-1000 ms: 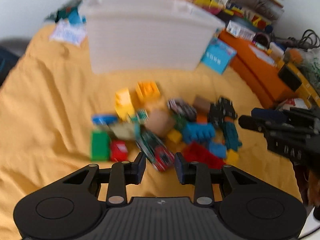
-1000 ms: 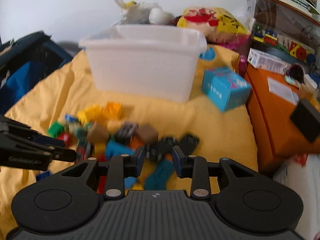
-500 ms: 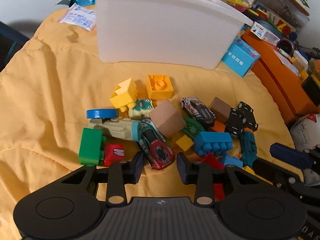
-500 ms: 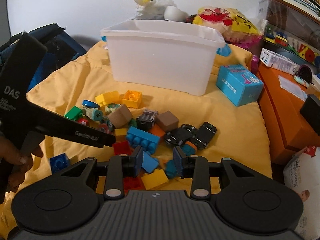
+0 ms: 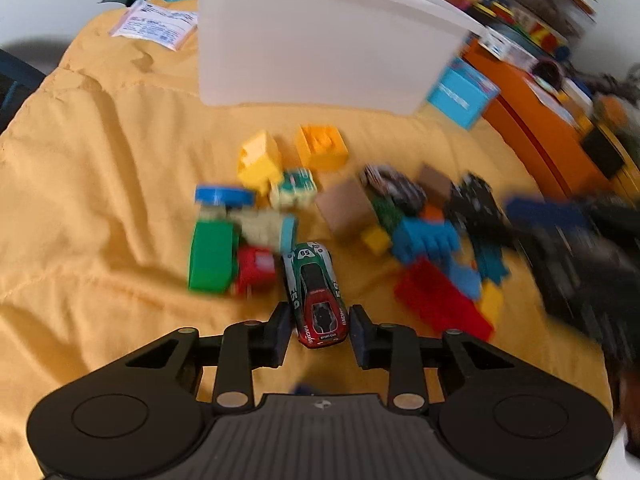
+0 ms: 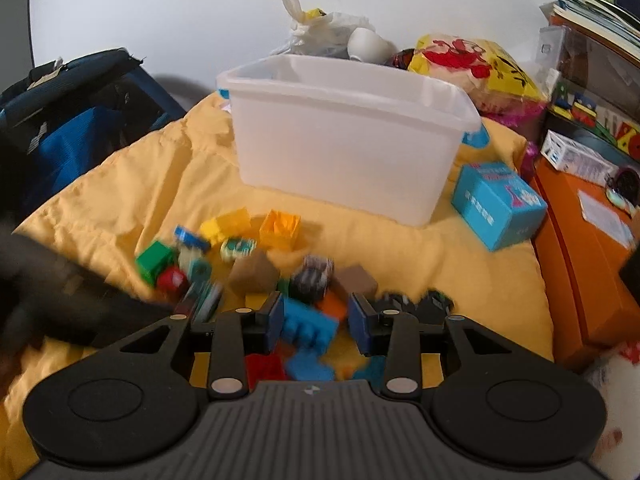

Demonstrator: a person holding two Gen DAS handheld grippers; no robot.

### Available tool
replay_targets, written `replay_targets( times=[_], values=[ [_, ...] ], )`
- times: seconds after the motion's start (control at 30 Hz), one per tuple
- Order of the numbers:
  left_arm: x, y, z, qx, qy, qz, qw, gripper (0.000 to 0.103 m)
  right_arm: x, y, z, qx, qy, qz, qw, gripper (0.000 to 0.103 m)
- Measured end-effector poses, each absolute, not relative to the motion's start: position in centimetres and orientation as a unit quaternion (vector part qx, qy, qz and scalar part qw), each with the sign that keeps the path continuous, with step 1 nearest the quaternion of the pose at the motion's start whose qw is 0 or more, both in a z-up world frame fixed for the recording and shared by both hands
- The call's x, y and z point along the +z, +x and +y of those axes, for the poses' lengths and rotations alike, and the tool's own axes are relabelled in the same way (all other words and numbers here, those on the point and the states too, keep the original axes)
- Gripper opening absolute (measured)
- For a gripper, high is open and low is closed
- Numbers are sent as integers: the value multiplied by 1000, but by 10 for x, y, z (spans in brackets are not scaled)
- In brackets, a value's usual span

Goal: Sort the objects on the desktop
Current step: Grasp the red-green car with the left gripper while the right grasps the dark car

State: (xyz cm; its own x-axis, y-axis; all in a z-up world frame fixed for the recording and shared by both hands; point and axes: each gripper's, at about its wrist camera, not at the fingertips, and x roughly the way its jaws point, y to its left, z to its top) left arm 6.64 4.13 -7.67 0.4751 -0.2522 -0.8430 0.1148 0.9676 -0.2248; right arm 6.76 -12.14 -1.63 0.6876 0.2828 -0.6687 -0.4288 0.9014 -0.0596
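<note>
The left gripper (image 5: 319, 330) has its jaws spread either side of the toy car (image 5: 316, 294) — not clamped yet, lined up lengthwise for a squeeze. The right gripper (image 6: 313, 322), jaws also released, hovers over a blue brick (image 6: 306, 326). The white bin (image 6: 344, 136) waits behind the pile on the yellow quilt (image 5: 100, 160).

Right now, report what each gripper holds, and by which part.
Nothing is held. The left gripper is open around the green-and-red toy racing car's front; the right gripper is open.

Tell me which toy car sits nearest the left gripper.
The green-and-red racing car, numbered 59, lying between the open fingers of the left gripper. The dark striped car and black cars lie farther off in the pile.
</note>
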Motion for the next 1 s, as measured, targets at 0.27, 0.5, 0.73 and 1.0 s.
replay_targets(
  times=[0.27,0.5,0.73,1.0],
  values=[
    [-77,41,43,-113,-42,499,858,33,-40,121,-111,170,-49,415,893,35],
    [-77,40,45,-116,-39,497,859,33,-53,132,-106,167,-22,433,885,36],
    [-76,40,41,-117,-32,493,861,33,-58,144,-103,151,-35,437,886,34],
    [-48,31,38,-134,-30,461,877,32,-9,97,-120,171,-55,379,908,33]
  ],
)
